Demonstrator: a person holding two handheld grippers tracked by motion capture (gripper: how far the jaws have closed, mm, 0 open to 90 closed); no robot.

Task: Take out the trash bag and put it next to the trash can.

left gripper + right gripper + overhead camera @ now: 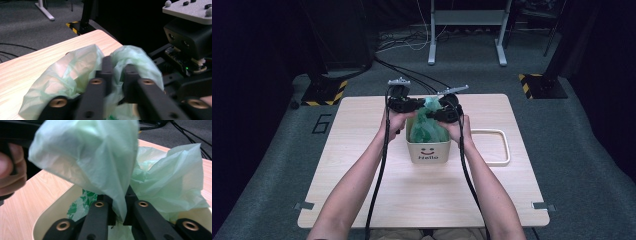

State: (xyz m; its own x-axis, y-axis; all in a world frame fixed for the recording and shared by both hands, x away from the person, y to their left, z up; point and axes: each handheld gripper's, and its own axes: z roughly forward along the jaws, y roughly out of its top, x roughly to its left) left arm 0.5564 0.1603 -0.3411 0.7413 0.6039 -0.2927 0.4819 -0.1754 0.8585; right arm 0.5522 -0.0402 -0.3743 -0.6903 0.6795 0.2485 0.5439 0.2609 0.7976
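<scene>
Both hand-held grippers, left (113,75) and right (121,207), pinch the green bag (428,122); we lift evenly, keeping the bin (428,150) still.

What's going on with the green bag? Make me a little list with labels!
work: pulling on a green plastic bag that sits in a small bin
bin: cream bin with a smiley and "Hello" on its front, on the wooden table
left hand-held gripper: jaws pinch a fold of the bag
right hand-held gripper: jaws shut on a flap of the bag
nearby: cream frame flat on the table, to the right of the bin
</scene>
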